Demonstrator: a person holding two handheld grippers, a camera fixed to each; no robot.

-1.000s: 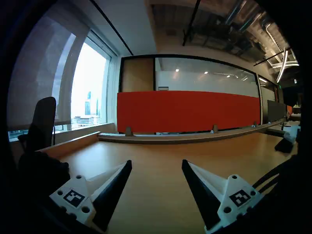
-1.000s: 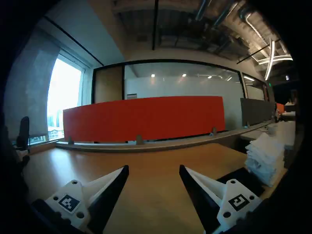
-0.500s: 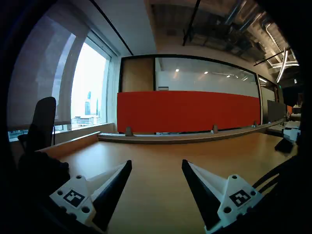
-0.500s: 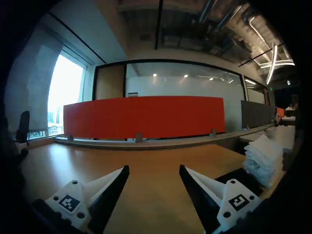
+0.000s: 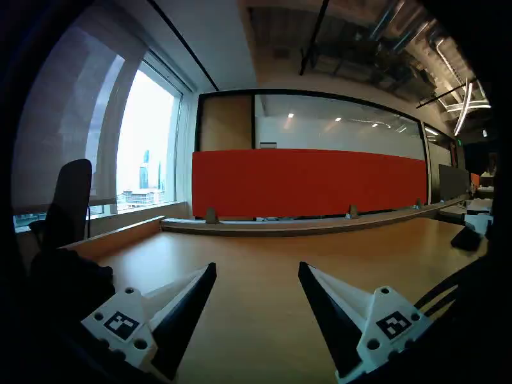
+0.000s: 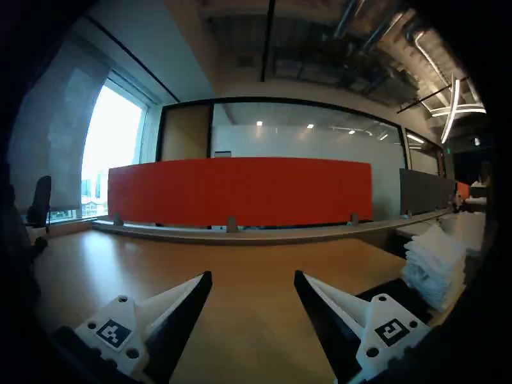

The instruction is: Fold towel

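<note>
Starting at the left of the left gripper view, a dark office chair (image 5: 67, 205) stands by the bright window (image 5: 144, 147), at the end of the wooden table (image 5: 269, 246). The left gripper (image 5: 256, 264) hovers low over that table, fingers spread wide and grasping nothing, with only wood between them. A red divider (image 5: 307, 182) runs along the back. At the far right edge sits a small white and black shape (image 5: 472, 229), too small to name, though it may belong to the towel pile.

In the right gripper view the right gripper (image 6: 251, 273) is likewise released, its fingers apart over bare wood. Farther right, near the table's edge, a stack of folded white towels (image 6: 436, 267) rests beside a flat black object (image 6: 397, 296).

Judging from this, the stack looks like finished work, but neither gripper has a towel laid out in front of it. The next fold seems not yet begun: a towel must be fetched, spread flat, then folded.
</note>
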